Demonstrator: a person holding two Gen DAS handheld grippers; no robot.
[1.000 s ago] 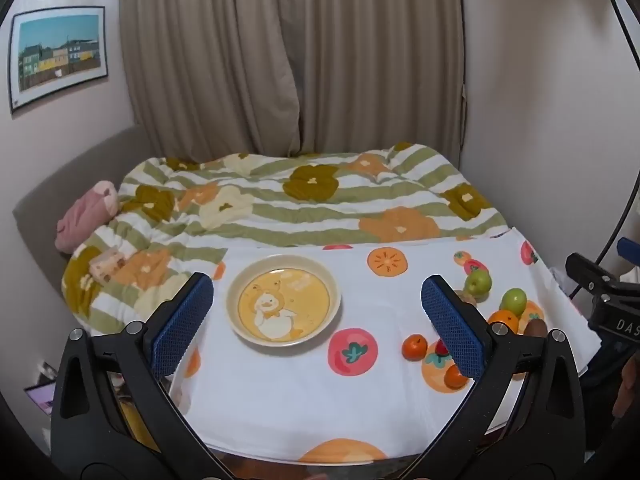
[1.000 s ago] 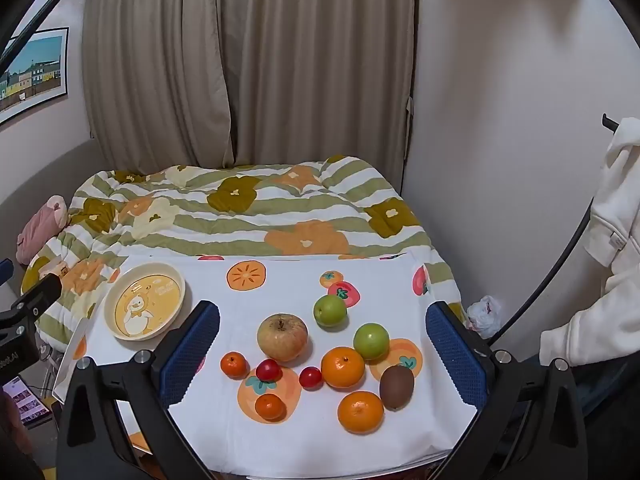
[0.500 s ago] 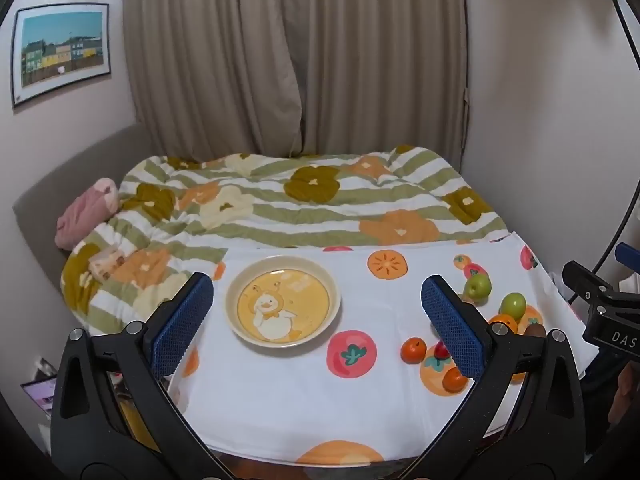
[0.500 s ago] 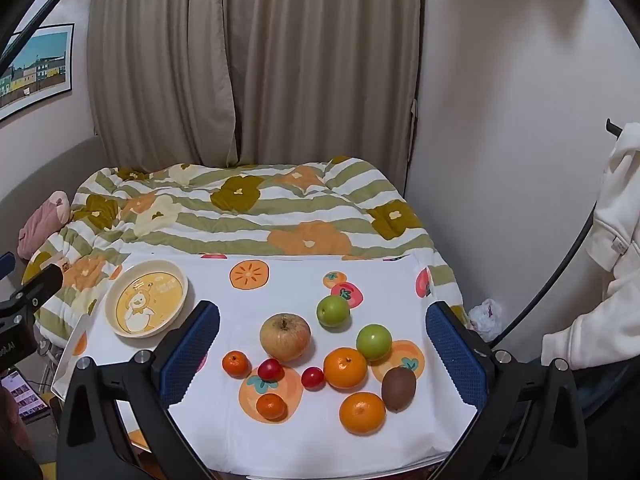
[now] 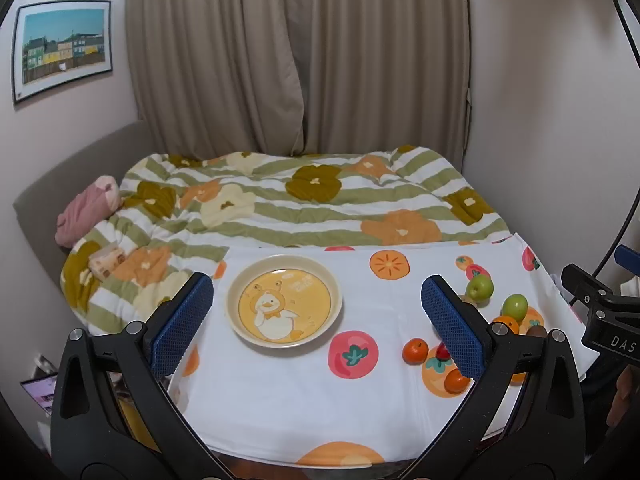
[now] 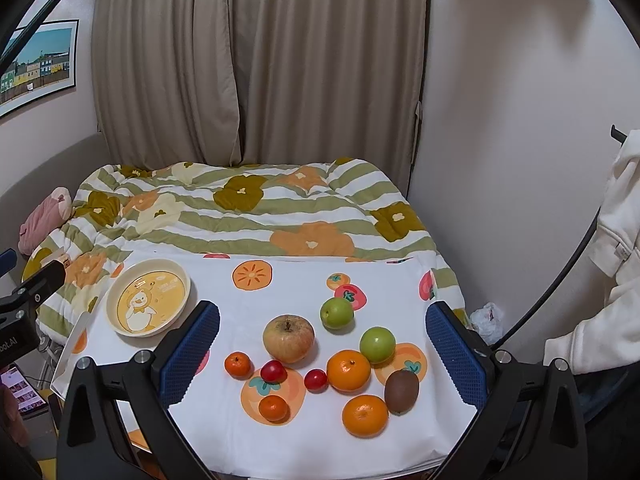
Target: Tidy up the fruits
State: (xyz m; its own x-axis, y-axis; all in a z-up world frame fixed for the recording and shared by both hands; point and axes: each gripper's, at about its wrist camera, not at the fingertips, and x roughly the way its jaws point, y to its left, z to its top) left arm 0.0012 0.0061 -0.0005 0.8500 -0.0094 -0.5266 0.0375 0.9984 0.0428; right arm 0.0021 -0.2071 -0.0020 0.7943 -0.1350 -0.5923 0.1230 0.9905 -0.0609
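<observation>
A cream plate with a duck picture (image 5: pixel 285 306) (image 6: pixel 149 302) sits on the left of a fruit-print cloth (image 6: pixel 280 280). Several fruits lie on the right: a large apple (image 6: pixel 288 338), two green apples (image 6: pixel 337 312) (image 6: pixel 377 344), two oranges (image 6: pixel 348 370) (image 6: pixel 365 415), a kiwi (image 6: pixel 401 391), two small mandarins (image 6: pixel 238 364) (image 6: pixel 273 407) and two red cherry tomatoes (image 6: pixel 273 371) (image 6: pixel 316 380). My left gripper (image 5: pixel 316 322) is open and empty above the plate side. My right gripper (image 6: pixel 322 358) is open and empty above the fruits.
The table stands against a bed with a striped flower quilt (image 5: pixel 304 200) and a pink plush (image 5: pixel 86 210). Curtains (image 6: pixel 260 60) hang behind. A wall is at the right, with a white garment (image 6: pixel 616 264). A phone (image 6: pixel 22 390) lies low at the left.
Both views have shifted slightly, so the table and fruits sit a little lower and closer in frame. Both grippers stay open; no fruit has moved.
</observation>
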